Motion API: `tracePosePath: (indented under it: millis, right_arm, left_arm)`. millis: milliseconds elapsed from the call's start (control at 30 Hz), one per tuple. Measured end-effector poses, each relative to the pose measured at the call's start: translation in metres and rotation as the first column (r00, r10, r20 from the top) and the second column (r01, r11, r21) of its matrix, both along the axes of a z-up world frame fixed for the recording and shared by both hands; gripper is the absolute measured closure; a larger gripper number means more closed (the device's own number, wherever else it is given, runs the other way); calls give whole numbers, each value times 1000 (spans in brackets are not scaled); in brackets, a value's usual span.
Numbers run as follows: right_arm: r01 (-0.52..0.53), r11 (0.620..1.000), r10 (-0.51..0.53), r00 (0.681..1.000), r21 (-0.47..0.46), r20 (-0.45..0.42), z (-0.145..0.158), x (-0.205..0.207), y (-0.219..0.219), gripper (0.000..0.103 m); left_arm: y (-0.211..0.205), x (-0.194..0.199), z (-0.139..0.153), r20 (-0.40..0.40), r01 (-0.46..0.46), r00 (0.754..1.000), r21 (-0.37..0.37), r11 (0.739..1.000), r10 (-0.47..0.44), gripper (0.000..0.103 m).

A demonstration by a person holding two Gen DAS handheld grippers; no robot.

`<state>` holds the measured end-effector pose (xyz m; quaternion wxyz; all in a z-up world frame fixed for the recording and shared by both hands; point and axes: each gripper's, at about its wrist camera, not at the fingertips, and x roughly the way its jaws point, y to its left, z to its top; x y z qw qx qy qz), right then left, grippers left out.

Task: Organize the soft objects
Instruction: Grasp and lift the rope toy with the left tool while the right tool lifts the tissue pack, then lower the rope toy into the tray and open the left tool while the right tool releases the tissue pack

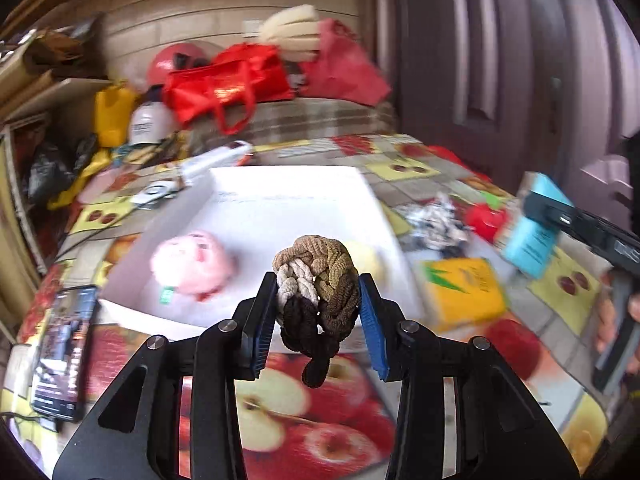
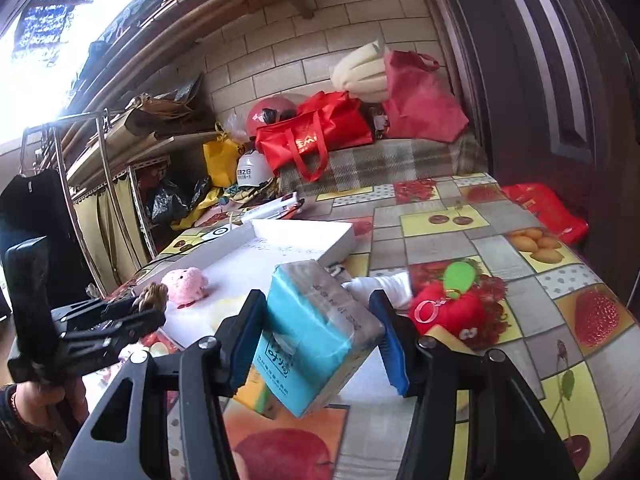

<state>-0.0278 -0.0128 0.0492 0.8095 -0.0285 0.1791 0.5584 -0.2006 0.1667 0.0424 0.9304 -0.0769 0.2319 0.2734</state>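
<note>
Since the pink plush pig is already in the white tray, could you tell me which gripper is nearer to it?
Left. The left gripper, shut on the braided rope ball, hangs at the tray's near edge beside the pink plush pig. The right gripper, holding the blue tissue pack, is farther off.

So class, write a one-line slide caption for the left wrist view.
Left hand-held gripper holds a braided brown rope knot above the white tray, where a pink plush lies.
</note>
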Motion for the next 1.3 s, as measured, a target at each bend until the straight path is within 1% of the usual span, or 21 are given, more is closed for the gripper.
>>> tracePosePath:
  millis: [100, 267, 400, 500, 567, 633, 667, 767, 867, 933, 967, 1033, 1067, 1133, 1200, 1300]
  right_arm:
    - [-19, 1000, 20, 999, -17, 39, 0, -11, 10, 49]
    - [-41, 999, 43, 996, -29, 76, 0, -26, 26, 49]
    - [-33, 999, 35, 995, -23, 95, -1, -35, 42, 49]
    - [-32, 999, 33, 994, -17, 106, -2, -40, 55, 49]
    - [-42, 999, 45, 994, -31, 98, -6, -45, 67, 50]
    - [-54, 998, 57, 996, -38, 73, -8, -49, 79, 50]
    - [-58, 998, 61, 996, -39, 72, -8, -52, 83, 50]
    - [-72, 997, 76, 993, -39, 94, -9, -63, 96, 50]
    - [-72, 997, 75, 994, -33, 83, -9, -68, 111, 50]
    - [-66, 997, 67, 996, -28, 51, -9, -66, 123, 51]
    - [-65, 998, 66, 997, -27, 40, -10, -66, 126, 51]
    - [-63, 998, 64, 998, -26, 20, -10, -65, 136, 51]
    - [-62, 998, 63, 998, -26, 16, -10, -66, 140, 51]
    - [-59, 998, 59, 998, -29, 15, -11, -67, 148, 51]
    - [-53, 998, 53, 999, -28, 8, -11, -66, 153, 51]
    - [-39, 999, 38, 999, -29, -32, -13, -59, 156, 51]
  left_arm:
    - [7, 0, 1, -10, -49, 999, 52, 997, 50, 64]
    - [20, -6, -2, -16, -98, 995, 75, 992, 100, 64]
    - [27, -8, -1, 4, -146, 989, 147, 978, 147, 64]
    - [35, -9, -1, 12, -156, 988, 147, 977, 156, 64]
    - [38, -8, -2, 6, -154, 988, 146, 977, 155, 64]
    - [39, -6, -1, 5, -159, 987, 167, 973, 160, 64]
    - [41, -5, 0, 4, -168, 985, 192, 967, 170, 64]
    - [49, -2, 1, 12, -197, 980, 233, 952, 199, 64]
    - [64, -3, 2, 24, -241, 970, 227, 944, 241, 64]
    - [77, -7, 3, 44, -282, 959, 202, 938, 279, 64]
    - [86, -10, 3, 59, -307, 952, 176, 935, 301, 64]
    - [98, -14, 3, 71, -332, 943, 134, 934, 325, 64]
    - [100, -15, 3, 75, -336, 941, 127, 933, 329, 64]
    - [104, -13, 4, 83, -341, 939, 127, 931, 333, 63]
    - [107, -10, 5, 93, -348, 937, 149, 926, 337, 63]
    - [113, -4, 5, 91, -351, 936, 155, 923, 341, 63]
